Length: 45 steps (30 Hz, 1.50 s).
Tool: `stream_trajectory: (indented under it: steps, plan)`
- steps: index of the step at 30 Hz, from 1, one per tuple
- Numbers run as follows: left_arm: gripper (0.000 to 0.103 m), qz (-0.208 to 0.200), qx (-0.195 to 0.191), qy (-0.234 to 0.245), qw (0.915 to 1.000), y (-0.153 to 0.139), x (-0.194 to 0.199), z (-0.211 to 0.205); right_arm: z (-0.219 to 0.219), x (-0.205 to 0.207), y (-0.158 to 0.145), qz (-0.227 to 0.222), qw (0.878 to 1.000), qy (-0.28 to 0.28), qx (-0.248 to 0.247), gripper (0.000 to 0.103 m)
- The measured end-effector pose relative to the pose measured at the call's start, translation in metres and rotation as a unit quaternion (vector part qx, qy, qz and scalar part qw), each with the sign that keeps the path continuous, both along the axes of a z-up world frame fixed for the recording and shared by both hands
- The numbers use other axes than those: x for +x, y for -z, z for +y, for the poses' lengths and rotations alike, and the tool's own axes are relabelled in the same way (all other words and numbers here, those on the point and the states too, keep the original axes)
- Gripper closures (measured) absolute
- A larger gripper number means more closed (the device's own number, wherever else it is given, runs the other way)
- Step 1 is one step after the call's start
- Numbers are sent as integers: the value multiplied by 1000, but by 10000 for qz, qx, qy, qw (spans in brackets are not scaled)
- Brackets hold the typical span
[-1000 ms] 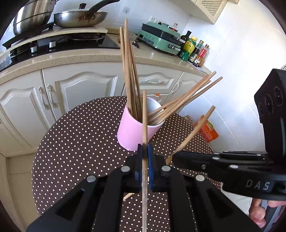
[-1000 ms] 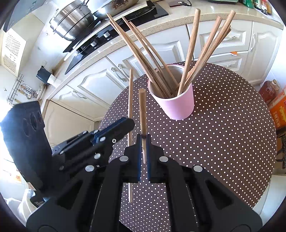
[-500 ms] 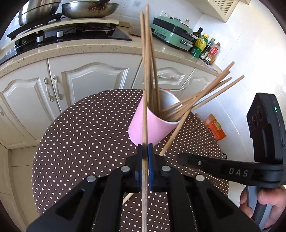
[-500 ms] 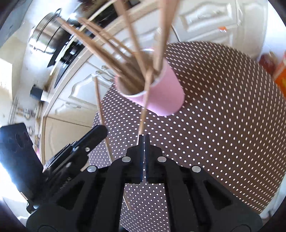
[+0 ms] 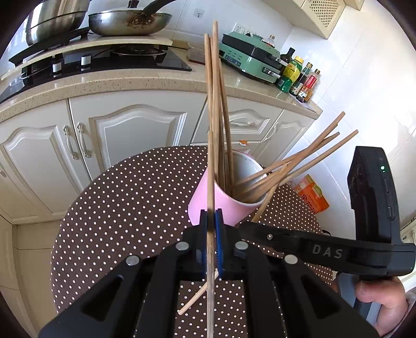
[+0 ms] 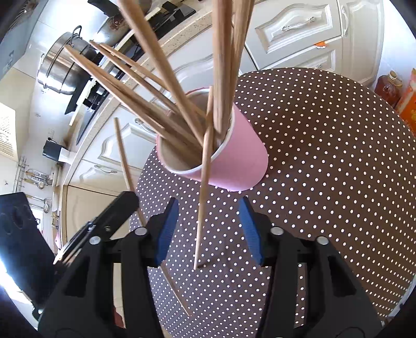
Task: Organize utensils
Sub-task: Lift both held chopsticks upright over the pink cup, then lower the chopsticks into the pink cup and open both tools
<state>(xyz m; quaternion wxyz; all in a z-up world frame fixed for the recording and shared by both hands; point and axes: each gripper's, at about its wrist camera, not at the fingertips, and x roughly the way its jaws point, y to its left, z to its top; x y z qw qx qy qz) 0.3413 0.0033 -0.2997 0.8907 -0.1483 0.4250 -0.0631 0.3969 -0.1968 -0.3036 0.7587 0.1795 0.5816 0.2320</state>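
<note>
A pink cup [image 5: 221, 208] [image 6: 241, 161] stands on the dotted table, with several wooden chopsticks [image 5: 214, 104] fanned out of it. My left gripper [image 5: 211, 221] is shut on one upright chopstick [image 5: 210, 176] just in front of the cup. My right gripper [image 6: 208, 205] is close above the table in front of the cup, and its jaws are opening. A loose chopstick [image 6: 204, 182] stands between its blue pads [image 6: 166, 228] untouched, with its top against the cup's rim and its lower end on the cloth. In the right wrist view the left gripper [image 6: 114, 215] shows at the left.
The round table [image 6: 325, 156] has a brown polka-dot cloth. Behind it run white cabinets [image 5: 124, 137] and a counter with a stove, pans [image 5: 127, 23], a green appliance [image 5: 249, 57] and bottles [image 5: 299, 75]. An orange packet [image 5: 312, 193] lies on the floor.
The right gripper sank toward the cup and its jaws parted, letting go of its chopstick, which now leans on the rim. The left gripper still holds its chopstick near the cup.
</note>
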Motion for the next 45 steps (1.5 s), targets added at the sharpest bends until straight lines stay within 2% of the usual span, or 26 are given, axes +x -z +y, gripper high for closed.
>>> stream_trajectory:
  steps: [4, 5, 6, 8, 12, 17, 21, 28, 37, 41, 45]
  plan:
    - [97, -51, 20, 33, 10000, -1, 3, -2, 6, 5, 3, 5, 9999, -87, 97, 75]
    - [97, -60, 22, 39, 10000, -2, 4, -2, 8, 6, 3, -10, 9999, -100, 111, 79]
    - [97, -87, 29, 41, 9999, -3, 5, -2, 10, 7, 3, -29, 9998, -132, 122, 88]
    - [97, -139, 11, 39, 9999, -6, 6, -3, 15, 9, 1, -94, 9998, -186, 68, 96]
    - [97, -394, 70, 69, 9992, -21, 8, -6, 18, 3, -19, -494, 9981, -327, -139, 97]
    - [97, -963, 90, 46, 9953, -51, 13, -9, 17, -7, -57, -1093, 9923, -468, -361, 98]
    - [97, -1422, 2, -3, 9898, -74, 24, -11, 14, -6, -85, -1436, 9880, -451, -353, 98]
    - [97, -1971, 2, -230, 9801, -101, 45, -14, 5, 5, -126, -1941, 9794, -399, -377, 98]
    - [97, -2427, 329, -528, 9681, -106, 68, -25, -2, 21, -153, -2330, 9708, -319, -481, 98]
    - [97, -2503, 580, -564, 9648, -101, 76, -29, -3, 26, -156, -2399, 9690, -321, -493, 98]
    - [97, -2526, 569, -629, 9639, -92, 82, -32, -2, 32, -153, -2402, 9686, -366, -529, 98]
